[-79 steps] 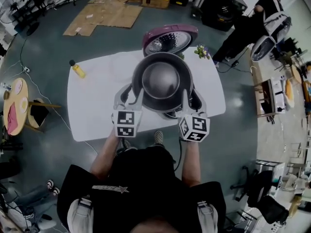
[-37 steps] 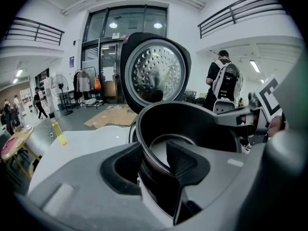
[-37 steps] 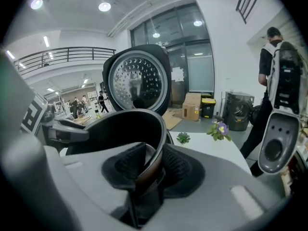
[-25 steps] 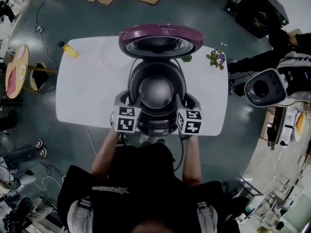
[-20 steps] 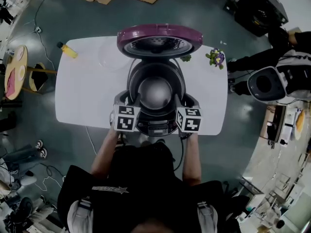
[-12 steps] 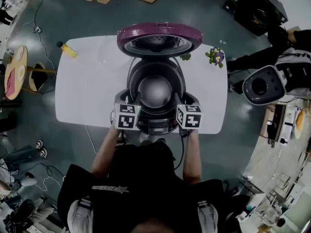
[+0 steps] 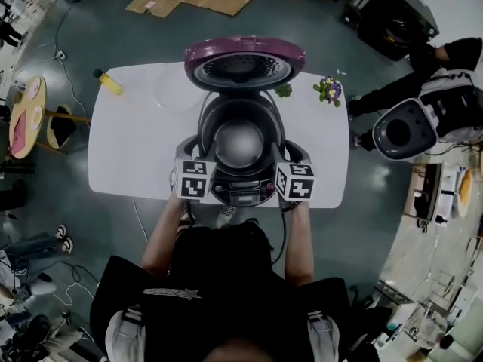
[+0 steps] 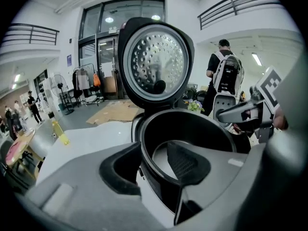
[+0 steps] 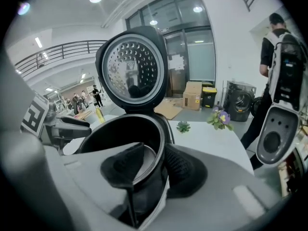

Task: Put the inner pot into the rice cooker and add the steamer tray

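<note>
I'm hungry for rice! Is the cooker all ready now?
Partly. Done: the inner pot sits inside the open rice cooker. In hand: the left tool and right tool each straddle its rim, jaws apart; the right tool's jaws have just been opening. Left: no steamer tray is in the pot yet.

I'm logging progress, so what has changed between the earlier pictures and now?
The inner pot, held above the rice cooker by both grippers, went down and now sits inside it. The right gripper has just been opening its jaws, the pot's rim between them; the left gripper also straddles the rim, open. Unchanged: lid up, yellow bottle and flowers on the table.
</note>
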The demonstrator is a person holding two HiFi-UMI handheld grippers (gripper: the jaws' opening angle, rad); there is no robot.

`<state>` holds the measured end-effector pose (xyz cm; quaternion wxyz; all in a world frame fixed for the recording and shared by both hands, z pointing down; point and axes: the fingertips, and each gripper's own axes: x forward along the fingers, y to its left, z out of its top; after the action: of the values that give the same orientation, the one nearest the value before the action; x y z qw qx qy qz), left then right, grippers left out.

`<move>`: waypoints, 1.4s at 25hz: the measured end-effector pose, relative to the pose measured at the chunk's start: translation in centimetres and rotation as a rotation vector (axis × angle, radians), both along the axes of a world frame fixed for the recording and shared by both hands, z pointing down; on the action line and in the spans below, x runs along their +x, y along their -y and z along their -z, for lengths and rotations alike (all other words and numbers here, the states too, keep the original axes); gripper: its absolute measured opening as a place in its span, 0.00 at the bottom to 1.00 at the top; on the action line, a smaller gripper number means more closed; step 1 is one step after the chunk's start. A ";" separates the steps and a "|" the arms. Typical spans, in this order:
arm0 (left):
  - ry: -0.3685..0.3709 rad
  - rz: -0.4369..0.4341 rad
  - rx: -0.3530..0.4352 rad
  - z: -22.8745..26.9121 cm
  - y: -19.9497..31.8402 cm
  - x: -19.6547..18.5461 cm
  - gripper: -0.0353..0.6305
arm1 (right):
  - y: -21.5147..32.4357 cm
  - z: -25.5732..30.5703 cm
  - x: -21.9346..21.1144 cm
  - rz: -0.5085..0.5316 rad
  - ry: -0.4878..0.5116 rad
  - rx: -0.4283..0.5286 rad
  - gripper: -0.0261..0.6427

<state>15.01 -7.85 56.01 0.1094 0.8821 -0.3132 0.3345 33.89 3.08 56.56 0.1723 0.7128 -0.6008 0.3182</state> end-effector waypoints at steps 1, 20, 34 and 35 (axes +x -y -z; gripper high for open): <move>-0.011 0.004 0.014 0.7 0.1 0.0 0.32 | 0.0 0.5 0.0 -0.002 -0.004 0.016 0.25; -0.333 -0.043 0.374 15.8 -2.6 -1.8 0.23 | -4.1 17.0 -3.1 -0.033 -0.253 0.556 0.22; -0.321 -0.011 0.379 15.4 -4.1 -4.6 0.07 | -6.0 16.3 -4.9 -0.046 -0.246 0.574 0.05; -0.319 -0.005 0.380 15.4 -4.0 -4.8 0.07 | -5.6 16.4 -5.2 -0.035 -0.245 0.577 0.05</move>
<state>10.21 -3.86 40.61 -0.0112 0.9293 -0.3469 0.1264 28.71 8.69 40.20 0.0284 0.7756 -0.6287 0.0494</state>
